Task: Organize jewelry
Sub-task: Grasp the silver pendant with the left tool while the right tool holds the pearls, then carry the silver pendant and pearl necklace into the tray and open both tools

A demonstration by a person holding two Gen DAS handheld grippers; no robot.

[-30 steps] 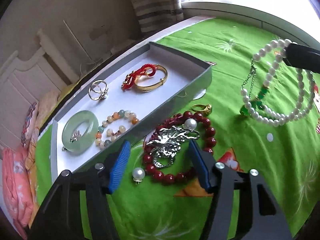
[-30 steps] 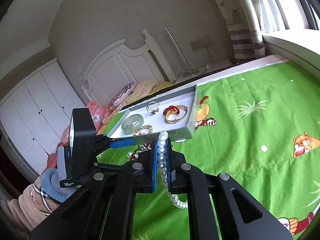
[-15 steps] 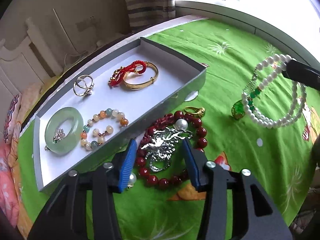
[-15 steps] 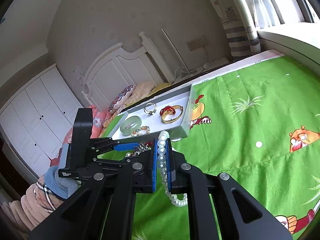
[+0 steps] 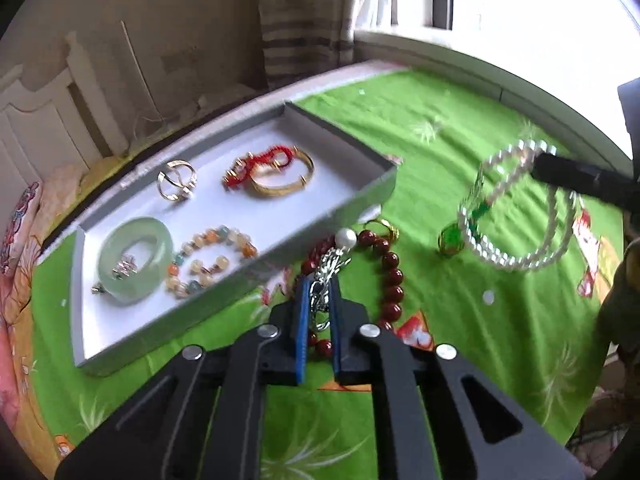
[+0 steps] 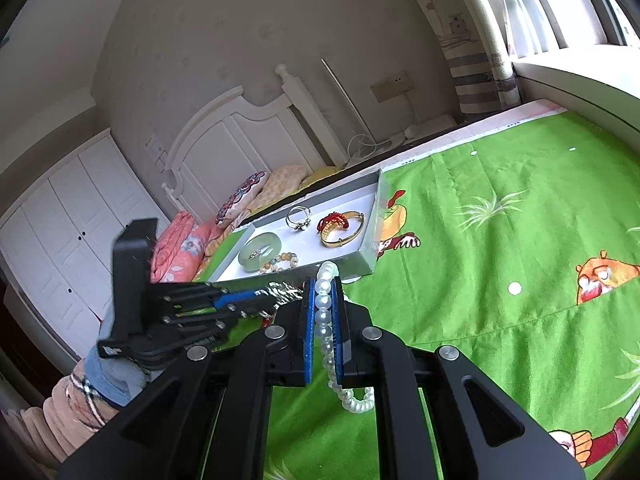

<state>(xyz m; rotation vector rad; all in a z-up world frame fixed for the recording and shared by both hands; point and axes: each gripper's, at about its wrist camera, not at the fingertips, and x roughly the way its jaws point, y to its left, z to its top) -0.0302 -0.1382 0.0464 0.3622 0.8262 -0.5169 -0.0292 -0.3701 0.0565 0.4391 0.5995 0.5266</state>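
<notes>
A silver filigree brooch with a chain is pinched between the blue pads of the left gripper, whose jaws are drawn tight on it just beside the near wall of the shallow grey cardboard tray with a white floor. A dark red bead bracelet is draped around the fingers, touching the green cartoon-printed cloth. A white pearl necklace with a green pendant is held off the cloth by the right gripper, clamped on a strand that hangs down between its pads.

Inside the tray lie a pale green jade ring, a pastel bead bracelet, a gold bangle with red cord and a silver ring. Open white floor is left along the near wall. To the right of the tray the cloth offers wide room.

The pearl necklace is blurred in the left wrist view; the lower part of the red bracelet is hidden behind the fingers. A small gold ring is partly masked by the beads.
</notes>
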